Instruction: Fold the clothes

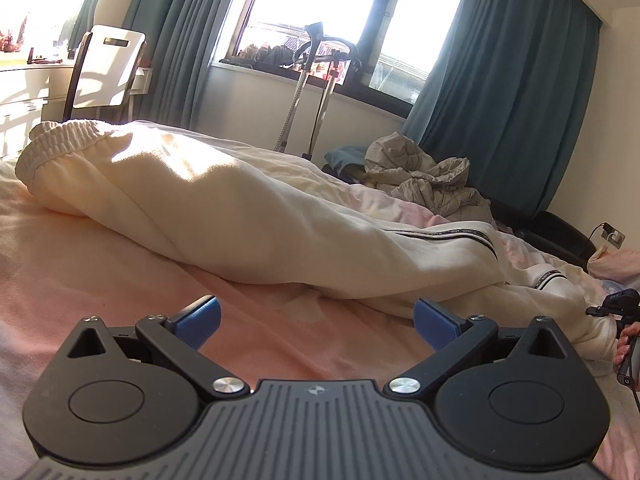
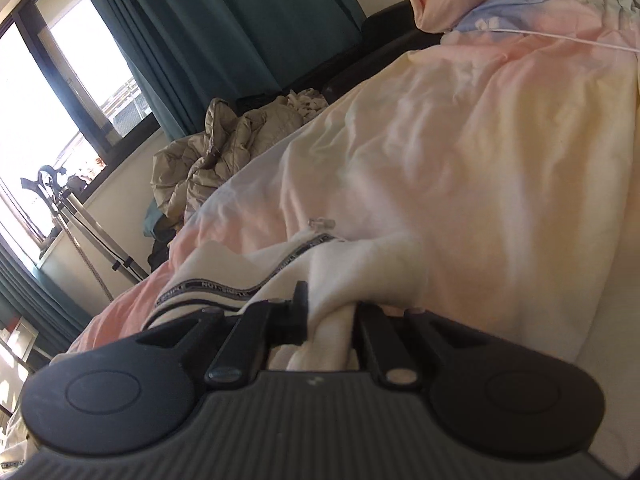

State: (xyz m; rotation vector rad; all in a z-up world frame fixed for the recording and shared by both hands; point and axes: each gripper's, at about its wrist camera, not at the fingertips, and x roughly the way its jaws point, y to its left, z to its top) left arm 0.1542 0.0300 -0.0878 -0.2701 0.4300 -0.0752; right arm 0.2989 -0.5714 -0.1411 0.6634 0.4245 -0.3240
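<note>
We are seeing trousers (image 1: 224, 200) lying on the bed (image 1: 80, 264) ahead of our left jaws, their leg end (image 2: 328, 332) sitting between our right jaws

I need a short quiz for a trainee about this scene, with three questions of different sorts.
1. True or false: the left claw is shut on the cream trousers.
2. What does the right claw grip?
A. grey jacket
B. cream trousers
C. curtain
3. Fill in: the trousers' elastic waistband lies at the ___ side of the left wrist view.

Key: 1 false, it is open and holds nothing; 2 B; 3 left.
</note>
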